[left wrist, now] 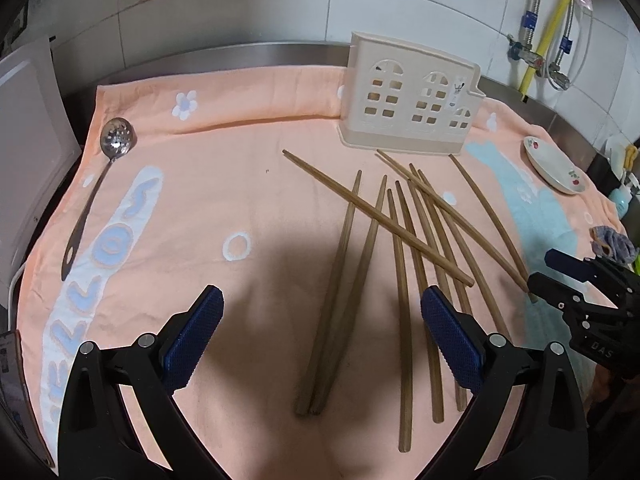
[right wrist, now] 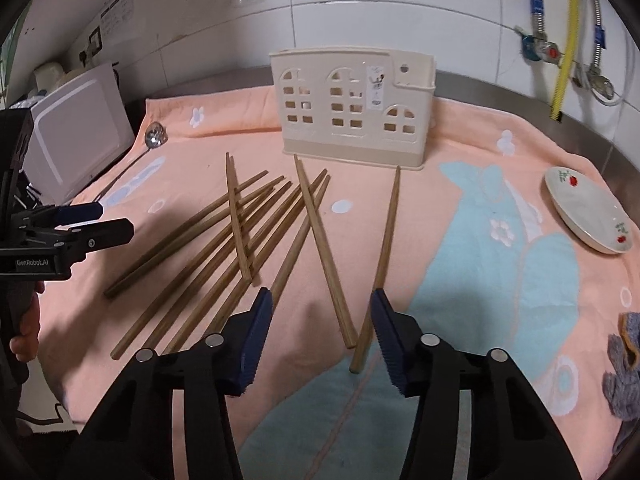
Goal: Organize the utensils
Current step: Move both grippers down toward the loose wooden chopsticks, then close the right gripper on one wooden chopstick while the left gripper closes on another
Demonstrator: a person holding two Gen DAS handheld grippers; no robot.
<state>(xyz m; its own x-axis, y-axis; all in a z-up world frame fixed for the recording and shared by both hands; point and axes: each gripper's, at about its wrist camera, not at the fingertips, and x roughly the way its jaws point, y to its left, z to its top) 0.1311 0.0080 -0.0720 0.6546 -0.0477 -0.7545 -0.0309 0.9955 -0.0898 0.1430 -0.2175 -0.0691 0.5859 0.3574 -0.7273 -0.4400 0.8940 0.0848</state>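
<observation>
"GenRobot.AI" reads white on the black body of the left gripper [right wrist: 116, 222] at the left edge of the right wrist view. Brown wooden chopsticks [left wrist: 404, 248] lie fanned and crossing at the centre of the peach towel [left wrist: 240, 152] on the table, below the cream house-shaped plastic holder [left wrist: 408, 96]. A perforated steel spoon [left wrist: 116, 142] lies upper left. Both grippers gape wide, holding nothing; the right gripper [right wrist: 320, 330] straddles two chopstick ends.

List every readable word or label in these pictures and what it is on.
"GenRobot.AI": on the body of the left claw.
"DAS": partial, on the body of the right claw.
"ELLO S": large letters, partly hidden, on the towel.
Holder sticker and wall notice: too small to read.
</observation>
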